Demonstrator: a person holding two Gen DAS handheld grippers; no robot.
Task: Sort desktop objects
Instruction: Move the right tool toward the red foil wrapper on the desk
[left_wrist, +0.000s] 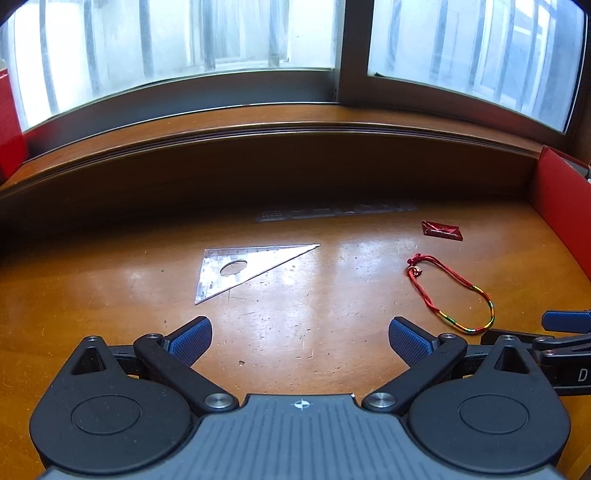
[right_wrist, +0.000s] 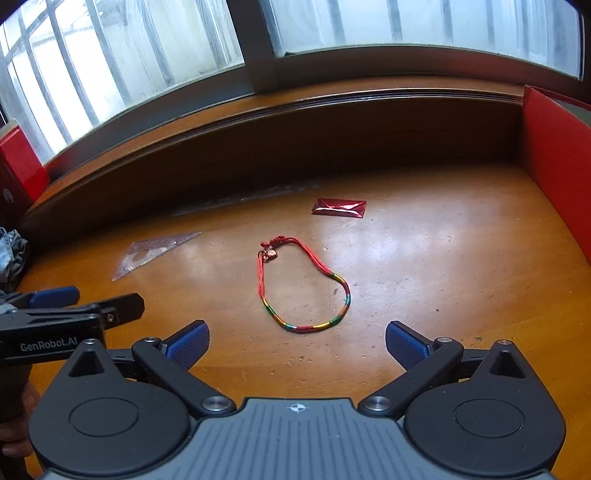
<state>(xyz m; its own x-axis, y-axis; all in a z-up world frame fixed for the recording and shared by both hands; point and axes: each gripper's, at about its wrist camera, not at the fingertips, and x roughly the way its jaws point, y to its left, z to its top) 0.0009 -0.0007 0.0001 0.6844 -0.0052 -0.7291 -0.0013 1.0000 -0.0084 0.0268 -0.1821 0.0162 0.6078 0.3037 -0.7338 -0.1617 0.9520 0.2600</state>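
The right tool (right_wrist: 297, 345) is hovering with its blue ribbed pads spread and empty, and the red cord bracelet (right_wrist: 303, 286) is lying limp on the desk (right_wrist: 443, 277) straight ahead, its long axis running near to far. The left tool (left_wrist: 300, 341), equally spread and empty, is facing the flat clear plastic set square (left_wrist: 236, 267), so the right looks nearer the bracelet. A shiny red foil packet (right_wrist: 339, 208) is resting farther back.

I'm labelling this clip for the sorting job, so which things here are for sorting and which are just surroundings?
To sort, all lying on the wooden desk:
clear set square
straight ruler near the back wall
red foil packet
red cord bracelet

Just surroundings:
red box at the right
red box at the left
window

Left gripper and right gripper are both open, empty.
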